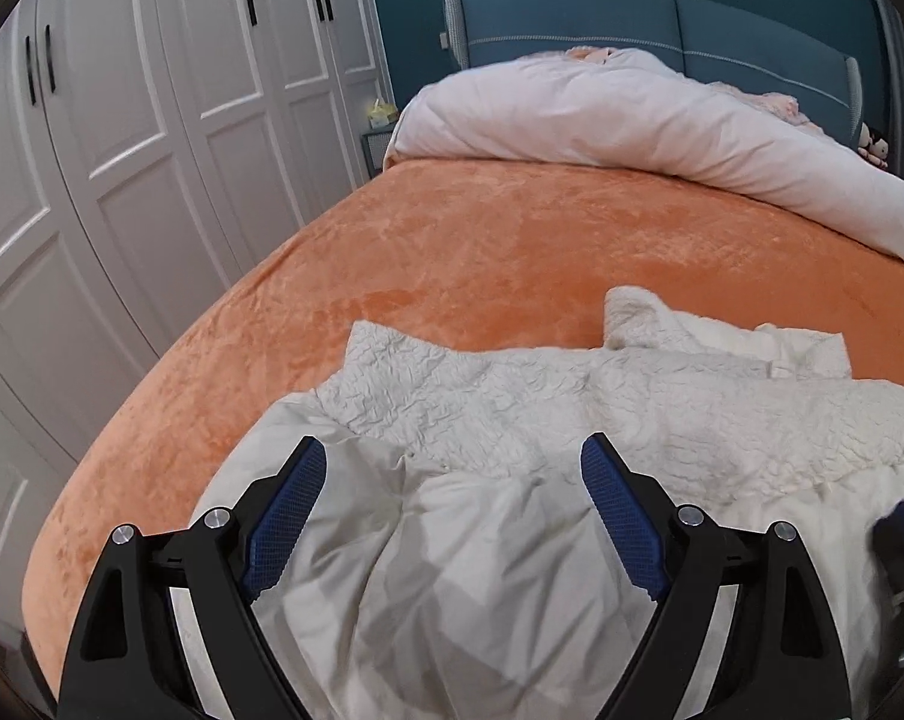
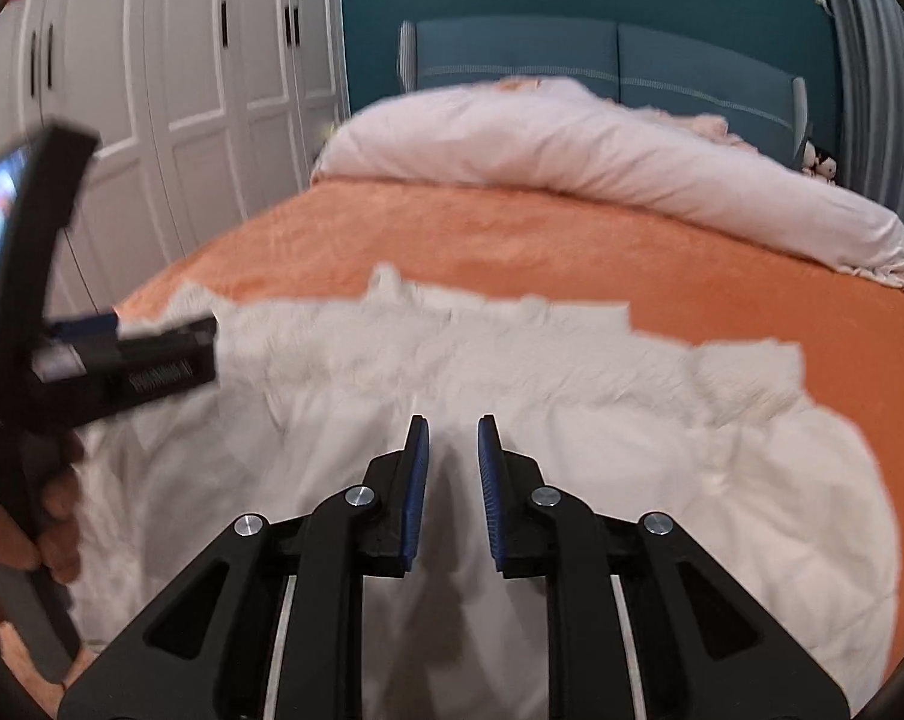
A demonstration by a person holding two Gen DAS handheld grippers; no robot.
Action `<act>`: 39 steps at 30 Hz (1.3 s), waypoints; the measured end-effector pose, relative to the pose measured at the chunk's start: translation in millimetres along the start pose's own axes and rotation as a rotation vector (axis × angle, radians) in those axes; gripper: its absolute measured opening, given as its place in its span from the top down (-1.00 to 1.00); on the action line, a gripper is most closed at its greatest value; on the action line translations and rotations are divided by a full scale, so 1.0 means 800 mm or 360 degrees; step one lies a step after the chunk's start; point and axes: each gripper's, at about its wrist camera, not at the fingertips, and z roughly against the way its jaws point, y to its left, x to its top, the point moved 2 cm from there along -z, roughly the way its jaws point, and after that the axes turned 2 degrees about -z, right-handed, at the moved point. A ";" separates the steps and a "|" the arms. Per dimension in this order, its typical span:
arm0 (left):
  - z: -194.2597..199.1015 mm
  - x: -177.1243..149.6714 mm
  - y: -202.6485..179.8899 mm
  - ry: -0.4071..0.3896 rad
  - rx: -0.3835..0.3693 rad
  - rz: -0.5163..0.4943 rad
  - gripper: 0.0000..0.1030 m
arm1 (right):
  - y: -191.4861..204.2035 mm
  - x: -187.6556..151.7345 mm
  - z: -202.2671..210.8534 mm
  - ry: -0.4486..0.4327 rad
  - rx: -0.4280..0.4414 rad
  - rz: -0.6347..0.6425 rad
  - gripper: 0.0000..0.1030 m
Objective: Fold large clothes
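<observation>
**Cream garment spread on the orange bed**

Orange plush bedspread (image 1: 452, 240) fills our view; on its near side lies the large cream quilted, fleece-lined garment (image 1: 512, 420). Our left gripper (image 1: 452, 468) hangs above it, jaws spread wide; our right gripper (image 2: 452, 444) shows a narrow empty gap.

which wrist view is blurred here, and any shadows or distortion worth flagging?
Right wrist view: motion-blurred, worst on the left gripper and the white garment. Left wrist view: sharp; both fingers cast soft grey shadows on the garment. Both views: strong fisheye bending on the wardrobe doors and the orange bedspread.
</observation>
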 end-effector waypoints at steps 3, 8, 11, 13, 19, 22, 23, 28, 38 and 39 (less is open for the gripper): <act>-0.016 -0.004 0.004 0.0038 0.0009 0.0009 -0.64 | -0.008 -0.013 -0.020 0.0045 -0.0001 -0.0047 0.72; -0.039 -0.017 0.011 0.0047 0.0027 0.0020 -0.67 | -0.009 -0.027 -0.037 0.0061 -0.0006 -0.0055 0.72; -0.045 -0.022 0.012 0.0029 0.0029 0.0022 -0.69 | -0.007 -0.033 -0.040 0.0054 -0.0020 -0.0038 0.72; -0.049 -0.024 0.012 0.0030 0.0023 0.0037 -0.70 | -0.005 -0.034 -0.042 0.0054 -0.0023 -0.0033 0.72; -0.052 -0.026 0.011 0.0026 0.0032 0.0036 -0.69 | -0.014 -0.024 -0.026 0.0043 0.0037 -0.0109 0.72; -0.037 -0.018 0.029 0.0009 -0.0049 0.0075 -0.69 | -0.043 0.000 0.016 -0.0111 -0.0041 -0.0157 0.71; -0.030 -0.013 0.042 -0.0018 -0.0048 0.0098 -0.69 | -0.057 0.007 0.027 -0.0145 -0.0084 -0.0167 0.69; -0.066 -0.003 0.087 0.0026 0.0113 0.0144 -0.69 | -0.177 0.012 0.010 -0.0026 -0.0414 -0.0358 0.62; -0.126 -0.034 0.103 0.0202 -0.0054 0.0379 -0.90 | -0.191 -0.022 -0.042 0.0171 -0.0552 -0.0284 0.68; -0.120 -0.033 0.110 0.0202 -0.0056 0.0382 -0.90 | -0.191 -0.019 -0.034 0.0169 -0.0558 -0.0281 0.67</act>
